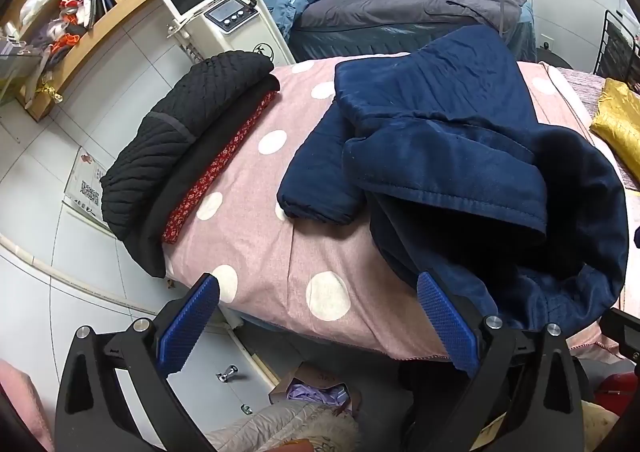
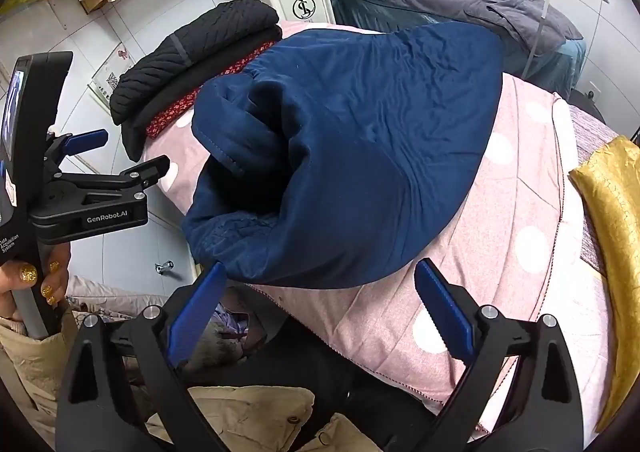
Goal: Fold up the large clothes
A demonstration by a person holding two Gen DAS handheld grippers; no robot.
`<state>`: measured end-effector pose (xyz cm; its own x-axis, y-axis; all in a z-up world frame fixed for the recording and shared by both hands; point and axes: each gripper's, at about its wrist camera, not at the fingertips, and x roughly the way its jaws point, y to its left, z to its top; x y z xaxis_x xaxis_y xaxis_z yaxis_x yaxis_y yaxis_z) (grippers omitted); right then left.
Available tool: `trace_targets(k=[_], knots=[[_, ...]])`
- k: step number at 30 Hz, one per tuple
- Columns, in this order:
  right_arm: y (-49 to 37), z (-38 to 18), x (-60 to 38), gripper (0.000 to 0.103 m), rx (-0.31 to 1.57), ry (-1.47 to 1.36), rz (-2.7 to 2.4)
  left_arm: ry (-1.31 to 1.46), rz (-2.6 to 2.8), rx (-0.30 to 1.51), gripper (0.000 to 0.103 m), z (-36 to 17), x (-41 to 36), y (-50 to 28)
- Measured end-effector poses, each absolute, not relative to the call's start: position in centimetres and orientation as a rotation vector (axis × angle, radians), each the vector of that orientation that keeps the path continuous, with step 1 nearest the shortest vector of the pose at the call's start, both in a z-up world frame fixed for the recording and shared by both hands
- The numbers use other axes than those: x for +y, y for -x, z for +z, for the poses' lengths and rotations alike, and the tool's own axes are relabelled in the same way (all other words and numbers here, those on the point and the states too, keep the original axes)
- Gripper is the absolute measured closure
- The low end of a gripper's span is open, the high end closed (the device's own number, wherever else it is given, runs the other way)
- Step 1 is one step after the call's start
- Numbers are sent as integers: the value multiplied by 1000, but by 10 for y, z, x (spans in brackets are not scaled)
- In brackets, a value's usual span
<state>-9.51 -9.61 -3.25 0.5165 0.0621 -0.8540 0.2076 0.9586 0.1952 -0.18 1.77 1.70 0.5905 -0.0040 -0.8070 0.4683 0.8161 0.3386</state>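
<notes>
A large navy padded jacket (image 1: 440, 140) lies bunched and partly folded on the pink polka-dot bed (image 1: 256, 236), one sleeve sticking out to the left. It also fills the middle of the right wrist view (image 2: 360, 156). My left gripper (image 1: 320, 316) is open and empty at the bed's near edge, its right finger by the jacket's hem. My right gripper (image 2: 320, 308) is open and empty just in front of the jacket's near edge. The left gripper also shows from the side in the right wrist view (image 2: 120, 156).
A stack of folded clothes, black knit on top (image 1: 188, 124), sits at the bed's left end. A gold cushion (image 1: 618, 124) lies at the right. A white machine with a screen (image 1: 224, 8), wooden shelves (image 1: 80, 12) and another bed (image 1: 400, 8) stand behind. Clutter lies on the floor below.
</notes>
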Motion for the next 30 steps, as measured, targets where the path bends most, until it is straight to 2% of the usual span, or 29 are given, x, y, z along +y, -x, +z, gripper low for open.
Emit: trace_targets(k=[30], knots=[[101,-27,-98,9,971,-306,-80,-562,-276,906,6,17,20,-1]])
